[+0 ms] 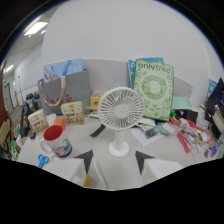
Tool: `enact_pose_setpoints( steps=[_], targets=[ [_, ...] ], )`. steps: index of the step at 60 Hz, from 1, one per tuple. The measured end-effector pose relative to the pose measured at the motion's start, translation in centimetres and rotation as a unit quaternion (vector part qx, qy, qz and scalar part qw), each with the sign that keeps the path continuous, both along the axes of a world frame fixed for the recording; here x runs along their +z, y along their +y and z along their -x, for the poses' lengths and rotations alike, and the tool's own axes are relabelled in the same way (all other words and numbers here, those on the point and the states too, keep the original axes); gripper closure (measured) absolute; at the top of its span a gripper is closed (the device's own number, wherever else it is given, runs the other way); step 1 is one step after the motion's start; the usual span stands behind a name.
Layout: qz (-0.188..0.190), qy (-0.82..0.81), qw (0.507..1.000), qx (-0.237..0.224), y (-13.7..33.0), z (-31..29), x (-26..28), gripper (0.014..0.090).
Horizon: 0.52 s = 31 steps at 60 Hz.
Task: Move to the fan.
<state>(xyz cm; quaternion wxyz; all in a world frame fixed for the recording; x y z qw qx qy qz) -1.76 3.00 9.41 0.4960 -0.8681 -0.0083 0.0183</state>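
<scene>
Gripper point(114, 161) lined up on the white round-caged desk fan point(120, 111).
Its two dark fingers sit spread apart, nothing between them; the fan stands upright just ahead on the grey desk point(165, 150), red-lined mug point(55, 140) off to the left.

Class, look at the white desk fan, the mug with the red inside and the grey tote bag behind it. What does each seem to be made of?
Fan: likely matte white plastic, with thin moulded grille ribs.
Mug: probably glazed ceramic, thick-walled, printed outside.
Tote bag: looks like grey felt or fabric, soft, no shine.
The open gripper points at the fan's base.
</scene>
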Motion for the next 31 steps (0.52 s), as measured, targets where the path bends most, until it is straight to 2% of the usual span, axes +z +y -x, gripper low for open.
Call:
enact_pose_setpoints(
  steps=[11,31],
  targets=[
    [0.005,0.006,1.0,0.009,2.2,-0.6,-0.6,0.0206],
    [0.012,0.012,1.0,0.013,2.9,-1.0,-1.3,0.0205]
  ],
)
